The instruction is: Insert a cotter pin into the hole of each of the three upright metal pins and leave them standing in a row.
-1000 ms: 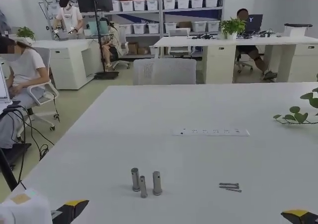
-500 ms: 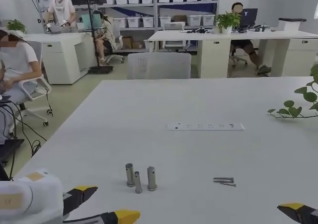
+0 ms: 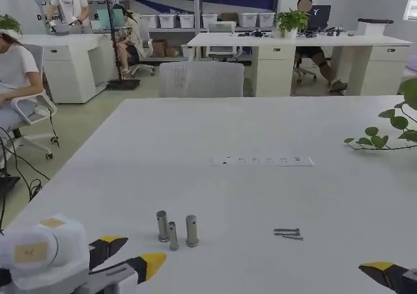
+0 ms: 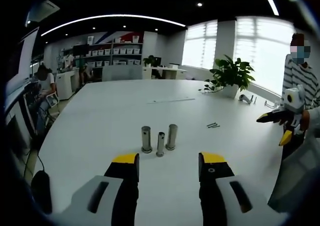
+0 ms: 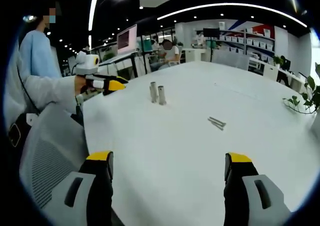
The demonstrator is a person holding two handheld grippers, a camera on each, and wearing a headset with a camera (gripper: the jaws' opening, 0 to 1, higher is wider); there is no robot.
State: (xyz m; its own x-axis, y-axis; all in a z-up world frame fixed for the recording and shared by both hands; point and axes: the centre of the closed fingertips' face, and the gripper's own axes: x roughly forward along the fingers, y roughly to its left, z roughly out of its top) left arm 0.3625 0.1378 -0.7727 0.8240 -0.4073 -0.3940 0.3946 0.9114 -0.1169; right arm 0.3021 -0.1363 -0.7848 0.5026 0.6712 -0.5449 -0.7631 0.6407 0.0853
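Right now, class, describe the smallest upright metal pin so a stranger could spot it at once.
On the big white table, find three upright metal pins beside the loose cotter pins. It is the middle one, shorter and thinner than both neighbours.

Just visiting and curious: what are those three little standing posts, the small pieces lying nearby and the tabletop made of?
The three standing posts look like metal, likely steel: grey with a dull sheen. The small pieces look grey and metallic too, but are too small to judge finish. The tabletop is white, smooth and matte, perhaps laminate; I can't tell for sure.
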